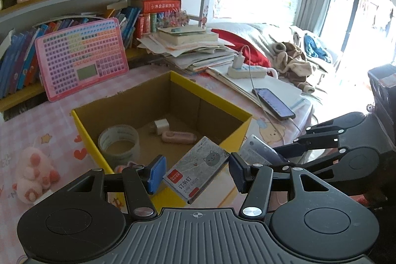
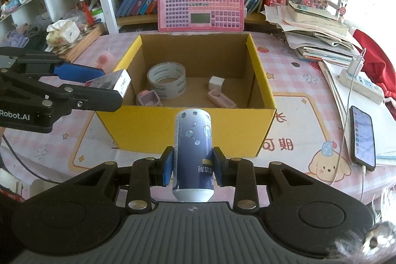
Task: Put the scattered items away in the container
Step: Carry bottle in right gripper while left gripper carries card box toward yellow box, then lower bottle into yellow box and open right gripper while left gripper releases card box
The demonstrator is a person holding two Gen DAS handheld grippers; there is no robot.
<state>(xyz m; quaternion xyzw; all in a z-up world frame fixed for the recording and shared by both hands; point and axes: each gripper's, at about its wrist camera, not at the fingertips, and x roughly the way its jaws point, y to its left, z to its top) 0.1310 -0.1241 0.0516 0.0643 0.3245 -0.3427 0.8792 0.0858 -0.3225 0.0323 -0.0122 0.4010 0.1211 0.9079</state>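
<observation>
Pink checked cloth with cartoon prints covers the desk (image 2: 292,76), bookshelves packed behind it, a pink keyboard toy (image 2: 201,4) propped against the books, and bright windows with grey curtains off past a sofa in the left wrist view. A paper stack (image 2: 319,34), a power strip (image 2: 361,83) and a lit phone (image 2: 363,137) sit on the box's right side. Centre stage, the yellow cardboard box (image 2: 188,130) stands open, holding a tape roll (image 2: 167,81), a white charger cube (image 2: 216,83), and two pink items.

Left tool (image 1: 195,173) hovers at the box's near corner, its blue pads spread wide; the staple box (image 1: 196,170) sits tilted between them, and whether the pads actually press it I cannot tell. From the right wrist view that same tool reaches in from the left, staple box at the rim.

Right tool (image 2: 193,166) is level in front of the box's front wall, clamped on a blue can (image 2: 193,152) pointing forward
</observation>
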